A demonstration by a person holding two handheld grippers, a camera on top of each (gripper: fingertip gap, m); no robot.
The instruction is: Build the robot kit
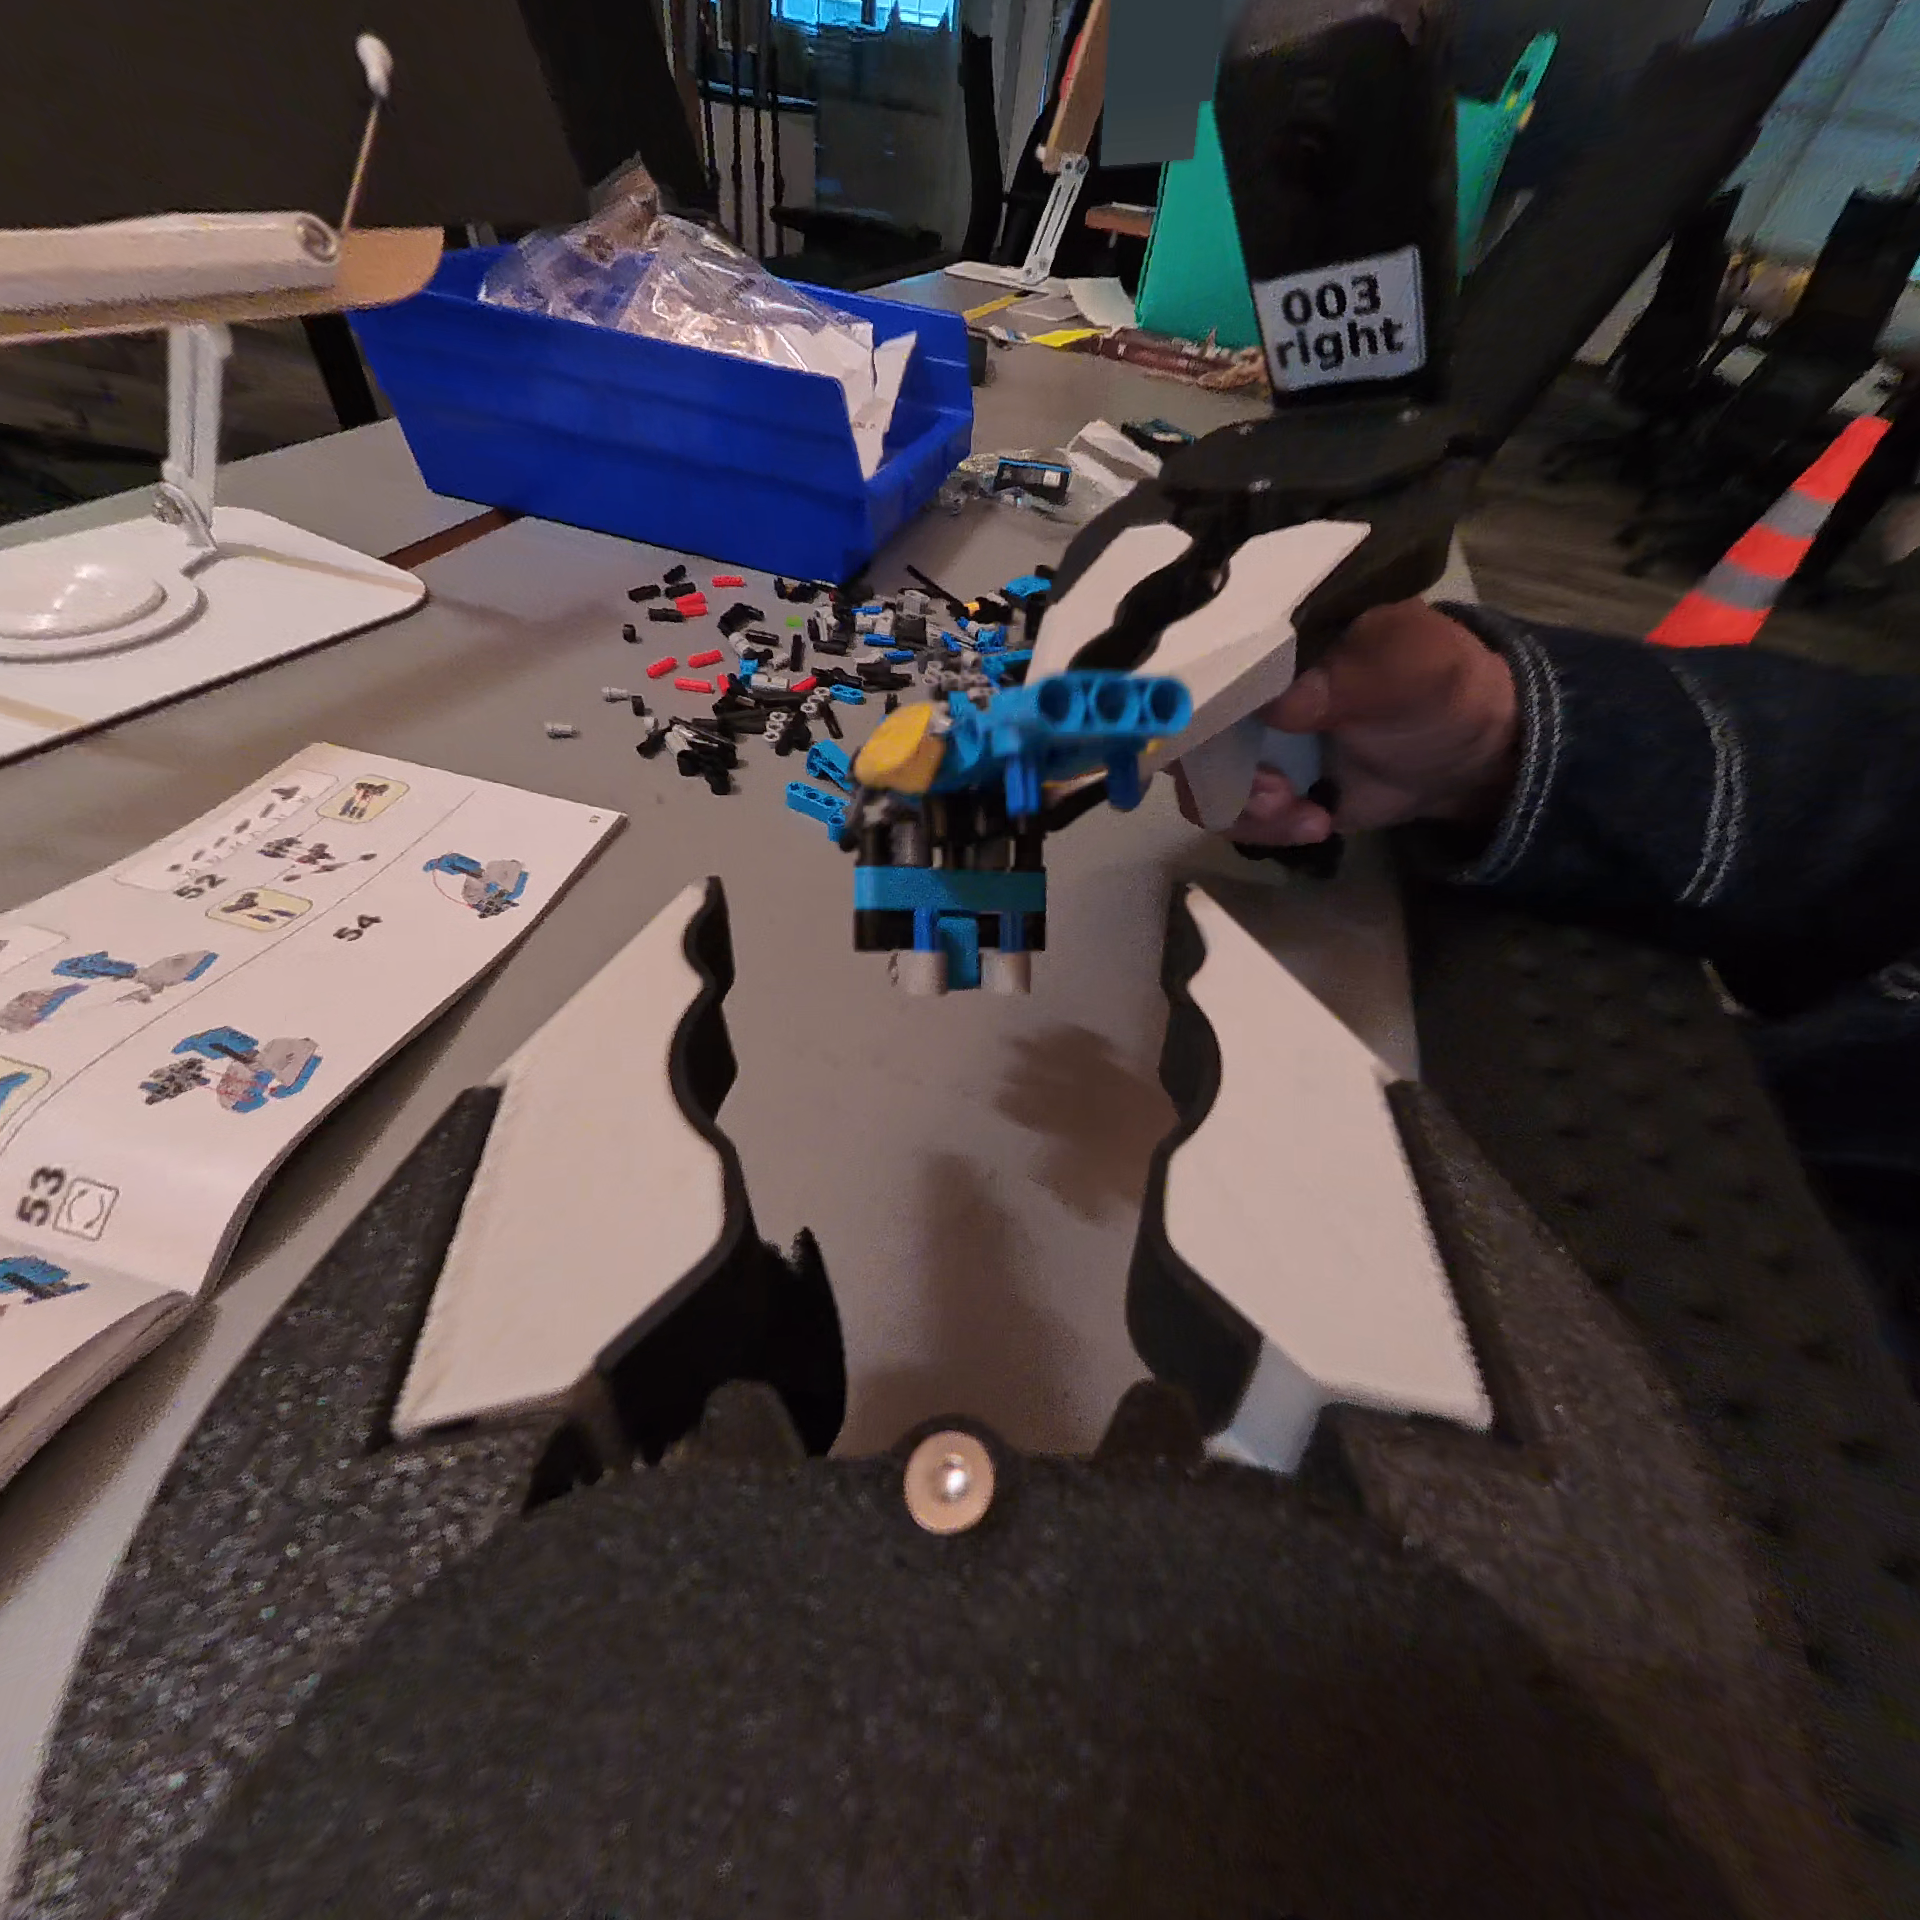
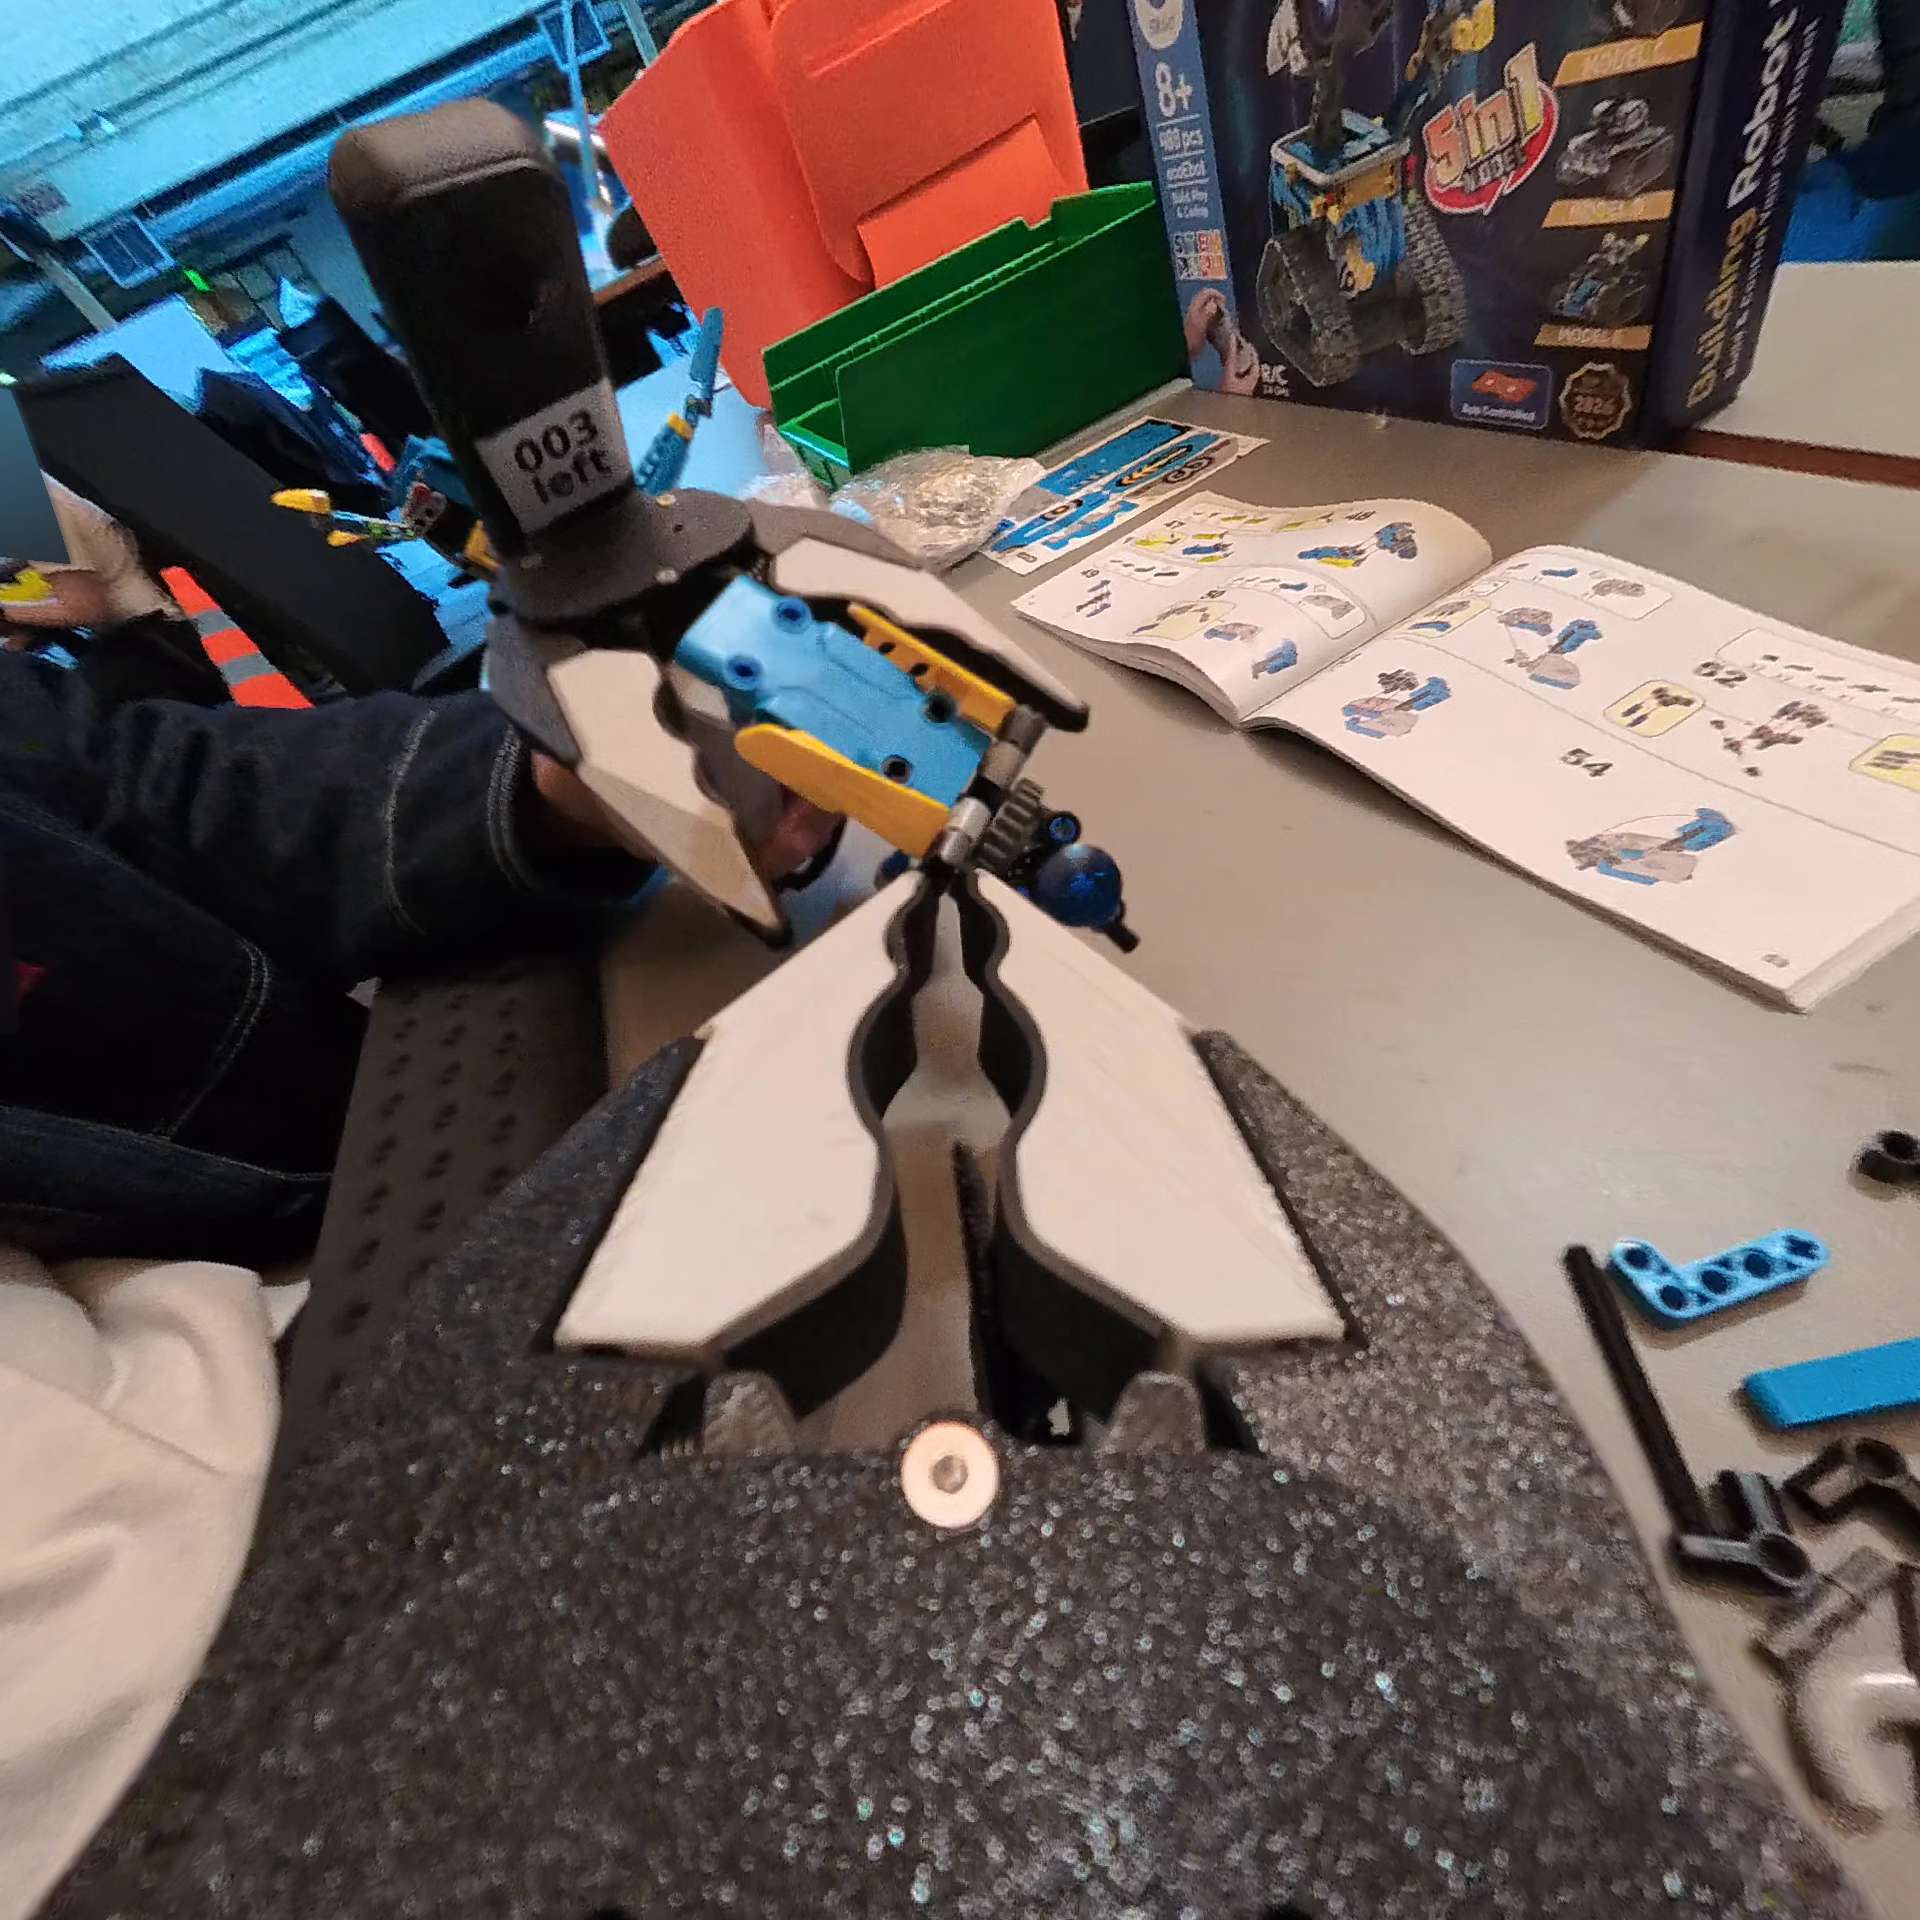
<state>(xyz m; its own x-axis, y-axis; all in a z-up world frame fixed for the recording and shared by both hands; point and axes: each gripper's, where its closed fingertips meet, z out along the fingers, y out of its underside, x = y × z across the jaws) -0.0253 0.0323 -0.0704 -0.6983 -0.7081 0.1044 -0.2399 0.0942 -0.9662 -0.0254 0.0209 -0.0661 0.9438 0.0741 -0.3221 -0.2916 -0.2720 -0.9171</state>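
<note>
- Left gripper (image 1: pixel 951 904): wide open, holding nothing. Its two white fingers (image 1: pixel 582 1195) stand well apart above the grey surface (image 1: pixel 883 1143). In the right wrist view they lie either side of the model.
- Right gripper (image 2: pixel 940 894): closed almost fully, its tips pinching one end of the model beside a small black gear. A hand (image 1: pixel 1392 717) in a dark sleeve grips its handle.
- Model (image 1: pixel 945 831): small assembly of blue, black and yellow building parts, held clear of the surface, just ahead of the left gripper's fingertips.
- Loose parts (image 1: pixel 810 675): scattered heap of black, blue, red and grey pieces on the surface beyond the model.
- Instruction booklet (image 1: pixel 260 987): lying open to the left.
- Blue bin (image 1: pixel 644 416): behind the heap, holding clear plastic bags (image 1: pixel 686 291).
- Green bin (image 2: pixel 977 343) and printed kit box (image 2: pixel 1455 208): at the far edge.
</note>
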